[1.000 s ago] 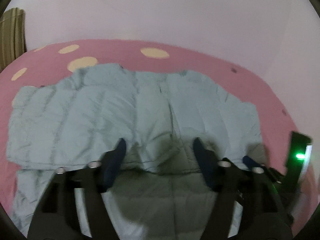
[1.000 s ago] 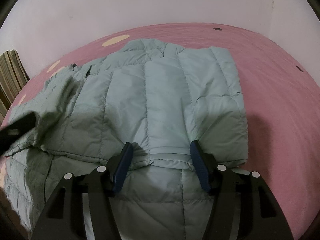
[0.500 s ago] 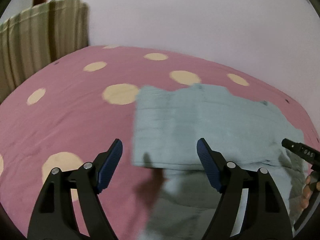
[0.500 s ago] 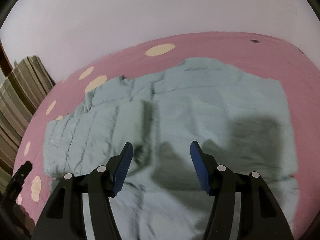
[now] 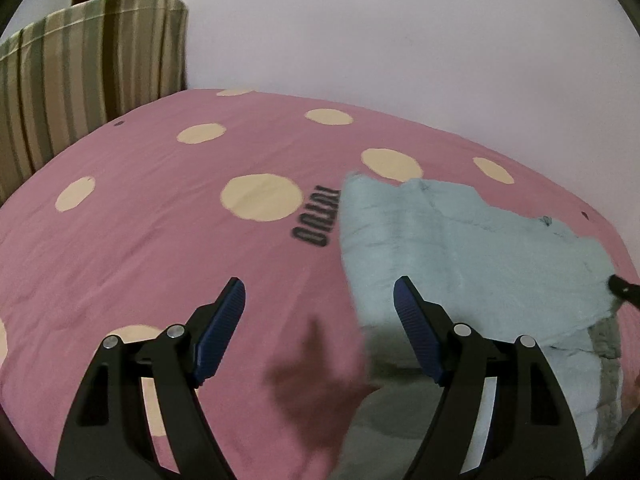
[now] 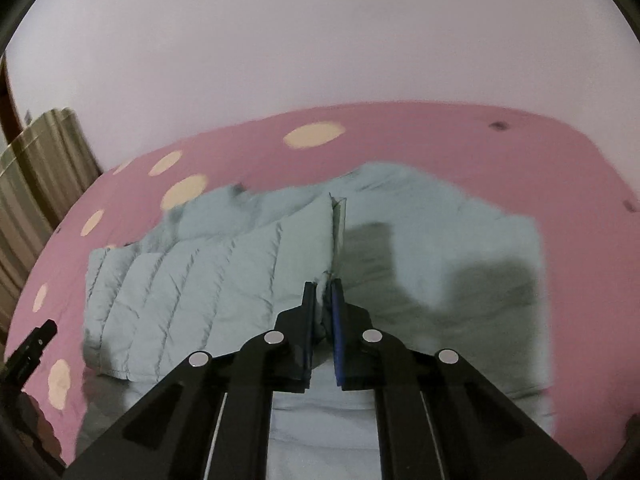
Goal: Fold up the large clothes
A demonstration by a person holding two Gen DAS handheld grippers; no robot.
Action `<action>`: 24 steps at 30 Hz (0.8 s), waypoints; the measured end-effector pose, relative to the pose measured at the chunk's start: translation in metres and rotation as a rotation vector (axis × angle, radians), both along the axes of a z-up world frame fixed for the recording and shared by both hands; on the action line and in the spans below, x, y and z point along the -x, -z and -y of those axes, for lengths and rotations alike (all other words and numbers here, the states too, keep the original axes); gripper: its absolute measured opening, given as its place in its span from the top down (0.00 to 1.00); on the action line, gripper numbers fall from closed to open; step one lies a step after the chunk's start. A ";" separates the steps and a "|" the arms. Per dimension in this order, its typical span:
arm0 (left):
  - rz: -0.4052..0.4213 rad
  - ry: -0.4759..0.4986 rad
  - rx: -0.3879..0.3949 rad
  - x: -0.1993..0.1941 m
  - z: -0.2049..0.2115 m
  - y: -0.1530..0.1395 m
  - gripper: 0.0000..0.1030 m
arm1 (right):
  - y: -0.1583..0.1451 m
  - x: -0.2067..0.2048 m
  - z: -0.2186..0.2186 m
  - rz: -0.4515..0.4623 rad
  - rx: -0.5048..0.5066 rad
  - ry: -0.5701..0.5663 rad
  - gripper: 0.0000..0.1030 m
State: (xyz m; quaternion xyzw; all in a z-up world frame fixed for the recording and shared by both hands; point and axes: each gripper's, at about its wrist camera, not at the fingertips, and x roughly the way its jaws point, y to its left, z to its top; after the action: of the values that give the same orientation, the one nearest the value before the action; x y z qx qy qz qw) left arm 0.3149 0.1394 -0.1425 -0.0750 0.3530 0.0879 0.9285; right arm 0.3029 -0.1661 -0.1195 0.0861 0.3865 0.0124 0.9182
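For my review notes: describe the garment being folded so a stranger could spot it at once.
A pink bedspread with cream dots covers the bed. On it lies a pale blue quilted jacket, the only garment there; the right gripper is shut on a pinch of it.

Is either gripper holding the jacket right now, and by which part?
Right gripper pinches a raised fold of the light blue jacket. Left gripper is open, holding nothing.

Left wrist cam: looks forward-down past its tool point(image 5: 319, 304) over the bed point(image 5: 152, 216), close. Right wrist cam: same pitch, close above the jacket point(image 6: 208, 276). Both views share the jacket, the dotted cover and the striped curtain point(image 5: 80, 68).
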 end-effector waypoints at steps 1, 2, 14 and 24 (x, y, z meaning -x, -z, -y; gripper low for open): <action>-0.003 0.007 0.001 -0.005 0.005 0.001 0.26 | -0.002 0.003 0.013 0.007 0.027 0.024 0.93; -0.008 0.013 0.002 -0.009 0.009 0.002 0.26 | -0.002 0.006 0.023 0.008 0.047 0.039 0.93; -0.095 0.079 -0.029 -0.051 0.053 0.026 0.26 | 0.062 0.003 0.109 -0.154 0.030 0.158 0.91; -0.047 0.134 -0.080 -0.078 0.079 0.012 0.26 | 0.008 0.010 0.094 0.024 0.043 0.173 0.44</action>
State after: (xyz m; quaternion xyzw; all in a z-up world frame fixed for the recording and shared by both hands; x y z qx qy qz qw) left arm 0.3928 0.0607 -0.1548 -0.0120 0.3750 0.0411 0.9260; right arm 0.2925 -0.2598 -0.1272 0.0995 0.3665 -0.0741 0.9221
